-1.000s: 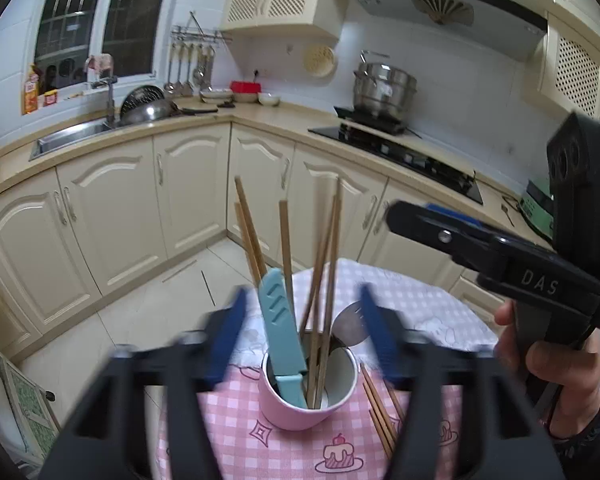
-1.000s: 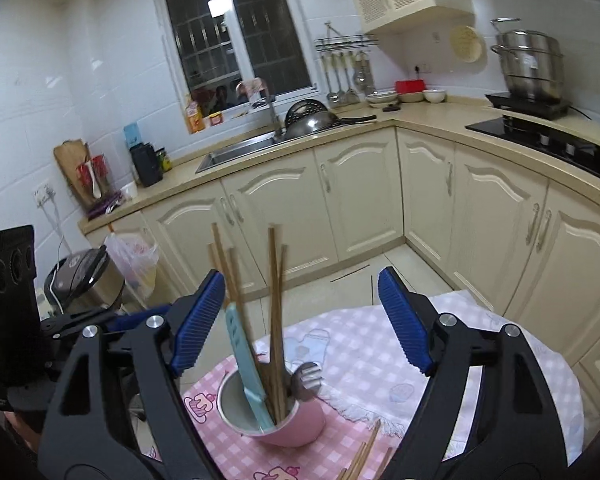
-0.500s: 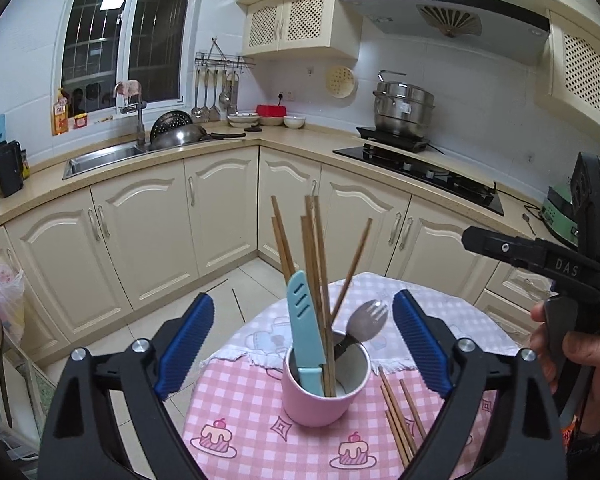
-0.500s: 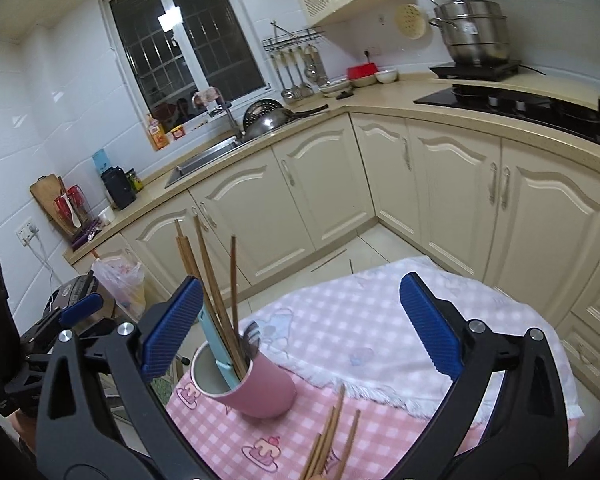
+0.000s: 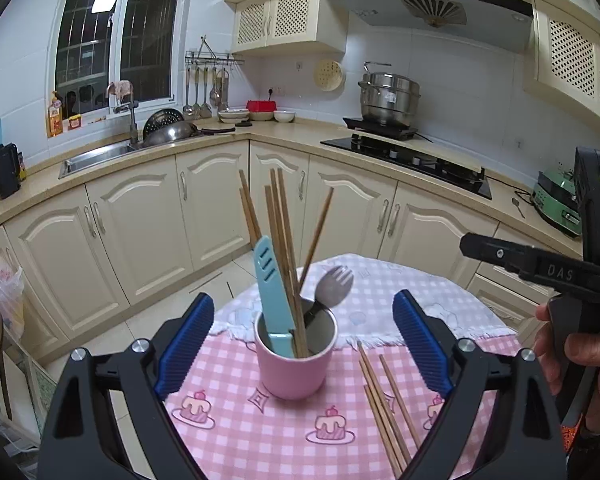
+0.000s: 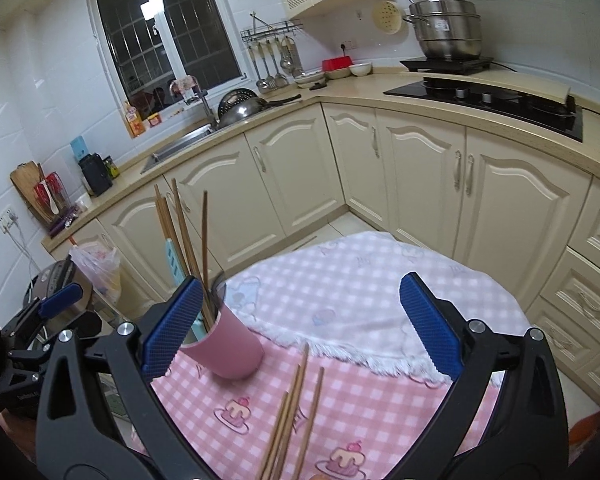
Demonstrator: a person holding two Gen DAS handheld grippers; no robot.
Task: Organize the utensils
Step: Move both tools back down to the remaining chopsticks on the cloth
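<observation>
A pink cup [image 5: 296,364] stands on the pink checked tablecloth [image 5: 240,444]. It holds several wooden chopsticks [image 5: 280,232], a light blue knife [image 5: 274,292] and a metal spork [image 5: 332,284]. Loose chopsticks [image 5: 384,400] lie on the cloth right of the cup. My left gripper [image 5: 302,348] is open and empty, its fingers either side of the cup but nearer me. My right gripper [image 6: 300,332] is open and empty above the loose chopsticks [image 6: 296,408], with the cup [image 6: 224,348] behind its left finger.
The round table carries a white fringed cloth [image 6: 356,288] on its far half. Cream cabinets [image 5: 132,236], a sink [image 5: 96,156] and a stove [image 5: 404,152] line the walls behind. The right gripper's body [image 5: 560,272] shows at the right of the left wrist view.
Both grippers have drawn back and up from the cup. The right gripper has swung right, so the cup now sits at its left finger and the loose chopsticks lie below it.
</observation>
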